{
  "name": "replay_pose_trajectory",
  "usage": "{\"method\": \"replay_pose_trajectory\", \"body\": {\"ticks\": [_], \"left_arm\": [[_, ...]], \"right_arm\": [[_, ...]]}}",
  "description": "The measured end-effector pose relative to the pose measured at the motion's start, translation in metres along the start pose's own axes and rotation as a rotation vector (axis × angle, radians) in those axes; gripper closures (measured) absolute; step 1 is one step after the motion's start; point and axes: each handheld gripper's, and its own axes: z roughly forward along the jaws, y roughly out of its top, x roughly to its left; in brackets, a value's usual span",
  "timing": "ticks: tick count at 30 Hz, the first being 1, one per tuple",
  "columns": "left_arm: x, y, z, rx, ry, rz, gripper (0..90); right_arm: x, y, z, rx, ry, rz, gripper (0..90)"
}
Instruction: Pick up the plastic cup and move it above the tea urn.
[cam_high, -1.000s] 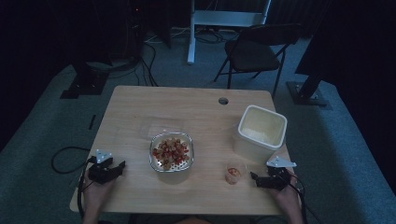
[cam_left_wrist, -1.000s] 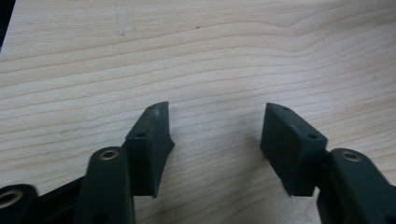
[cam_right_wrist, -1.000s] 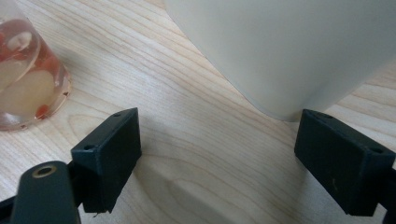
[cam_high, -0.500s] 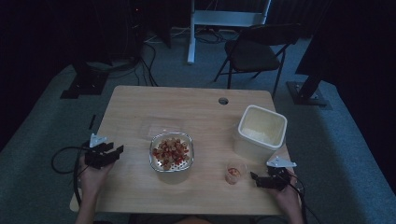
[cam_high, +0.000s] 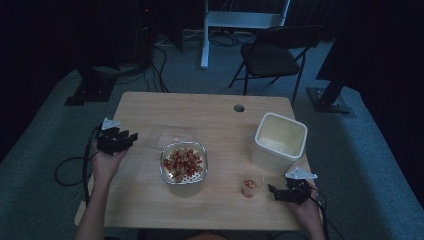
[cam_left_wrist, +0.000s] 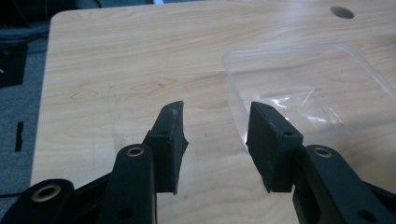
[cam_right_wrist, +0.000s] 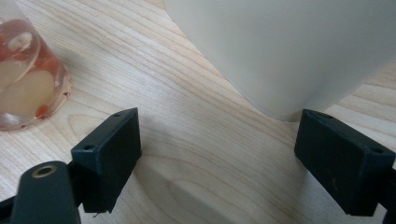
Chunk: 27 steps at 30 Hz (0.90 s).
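Jaws of the left gripper (cam_left_wrist: 212, 135) stand apart with nothing between them, having just been narrowing, near the clear lid (cam_left_wrist: 313, 88) on the counter (cam_left_wrist: 121, 60). Right gripper (cam_right_wrist: 217, 154) rests released between cup (cam_right_wrist: 25, 79) and tub (cam_right_wrist: 289, 46).

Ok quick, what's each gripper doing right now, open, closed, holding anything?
Left gripper: open, jaws have just been closing, nothing between them.
Right gripper: open wide, holding nothing.

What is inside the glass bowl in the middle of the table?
The glass bowl holds a heap of small red and pale chunks, perhaps chopped fruit; the high view is too dim to say. The heap covers the bowl's bottom, so anything beneath stays hidden.
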Motion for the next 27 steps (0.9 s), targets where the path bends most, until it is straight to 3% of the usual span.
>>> {"method": "replay_pose_trajectory", "body": {"ticks": [2, 12, 15, 17, 22, 27], "left_arm": [[0.001, 0.004, 0.011, 0.021, -0.02, -0.016, 62.1], [-0.016, 0.022, 0.07, 0.171, -0.068, 0.026, 66.6], [-0.018, 0.021, 0.082, 0.205, -0.103, 0.019, 69.7], [-0.017, 0.018, 0.091, 0.238, -0.12, -0.001, 76.6], [-0.019, 0.019, 0.092, 0.22, -0.137, -0.023, 85.0], [-0.016, 0.026, 0.083, 0.164, -0.147, -0.082, 87.9]], "right_arm": [[0.0, 0.0, 0.0, 0.0, 0.0, 0.0, 14.2], [0.0, 0.0, 0.0, 0.0, 0.0, 0.0, 14.2], [0.0, 0.0, 0.0, 0.0, 0.0, 0.0, 14.2], [0.0, 0.0, 0.0, 0.0, 0.0, 0.0, 14.2], [0.0, 0.0, 0.0, 0.0, 0.0, 0.0, 14.2], [0.0, 0.0, 0.0, 0.0, 0.0, 0.0, 14.2]]}}
